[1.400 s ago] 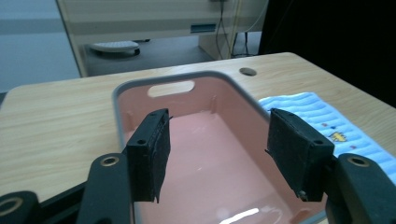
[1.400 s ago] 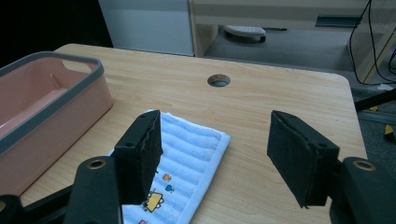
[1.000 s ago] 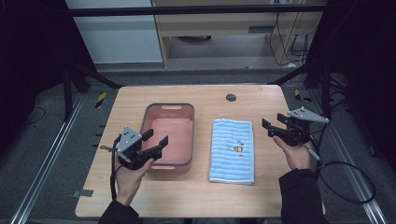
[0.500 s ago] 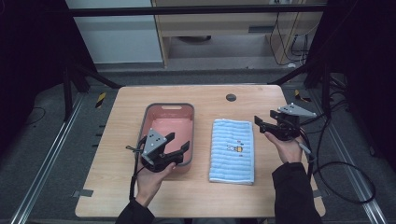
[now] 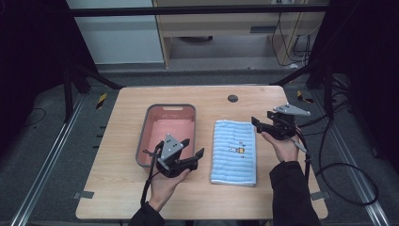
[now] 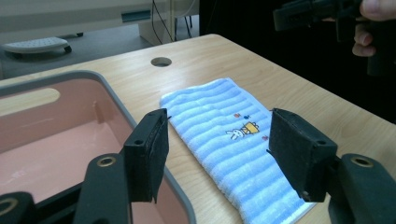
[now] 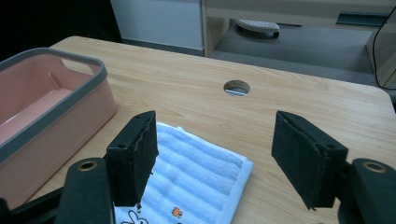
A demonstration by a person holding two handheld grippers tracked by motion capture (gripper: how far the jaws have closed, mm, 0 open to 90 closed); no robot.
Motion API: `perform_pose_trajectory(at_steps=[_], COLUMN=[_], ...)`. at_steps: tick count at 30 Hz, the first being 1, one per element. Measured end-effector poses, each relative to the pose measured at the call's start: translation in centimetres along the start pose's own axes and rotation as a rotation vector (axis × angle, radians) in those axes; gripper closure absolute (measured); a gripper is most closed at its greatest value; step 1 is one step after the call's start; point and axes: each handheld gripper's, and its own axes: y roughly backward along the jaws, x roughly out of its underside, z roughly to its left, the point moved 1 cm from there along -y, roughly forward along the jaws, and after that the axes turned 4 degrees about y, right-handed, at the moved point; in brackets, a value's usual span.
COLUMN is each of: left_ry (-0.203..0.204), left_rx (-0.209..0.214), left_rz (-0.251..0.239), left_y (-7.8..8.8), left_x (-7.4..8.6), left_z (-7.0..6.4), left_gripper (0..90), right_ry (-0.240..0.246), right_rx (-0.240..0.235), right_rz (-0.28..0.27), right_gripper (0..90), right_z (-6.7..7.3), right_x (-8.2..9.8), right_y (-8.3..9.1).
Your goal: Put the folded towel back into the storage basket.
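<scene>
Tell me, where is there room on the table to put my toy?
Bare wood lies left of the pink tub, along the far edge around the round hole, and right of the blue towel. The strip between tub and towel is narrow.

- Towel (image 5: 234,152): light blue with paler stripes, folded into a flat rectangle. A small cartoon print of a white rabbit with orange and red marks sits near its middle (image 6: 243,128).
- Pose: lying flat on the wooden table, long side running away from the person, edges squared, no visible creases or lifted corners.
- Position: right of the pink basin (image 5: 168,133), just beside it but apart from its grey rim. The far corner (image 7: 243,164) rests on bare wood, short of the round hole in the tabletop.
- Contact: nothing rests on the towel.
</scene>
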Motion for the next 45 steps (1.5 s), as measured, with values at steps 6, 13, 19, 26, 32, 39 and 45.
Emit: perform_pose_trajectory(at_steps=[6,13,19,26,32,39,45], left_ry=[-0.008,-0.019,-0.025,-0.028,-0.023,-0.022,-0.023], left_rx=[0.006,0.009,0.015,0.013,0.008,-0.008,-0.026], left_rz=[0.025,0.051,0.079,0.119,0.144,0.175,0.205], left_y=[-1.2,-2.5,-3.6,-4.9,-5.7,-6.5,-7.2], left_x=[0.9,1.8,2.6,3.9,4.7,6.0,7.0], left_z=[-0.8,-1.8,-2.5,-3.2,-3.3,-3.4,-3.3], left_gripper=[40.0,42.0,43.2,47.1,49.8,50.9,52.1], right_ry=[-0.013,-0.012,-0.025,-0.029,-0.009,0.003,-0.026], right_rx=[0.014,0.014,0.007,0.007,0.009,0.013,0.01], right_rz=[0.016,0.032,0.044,0.088,0.103,0.126,0.132], right_gripper=[32.3,33.0,34.9,37.2,38.7,39.1,39.4], right_z=[-0.5,-0.7,-1.0,-1.3,-1.1,-1.1,-1.2], right_x=[0.5,1.0,1.7,3.0,3.4,3.8,4.9], right_y=[-0.8,-1.7,-2.3,-3.6,-4.3,-4.9,-5.8])
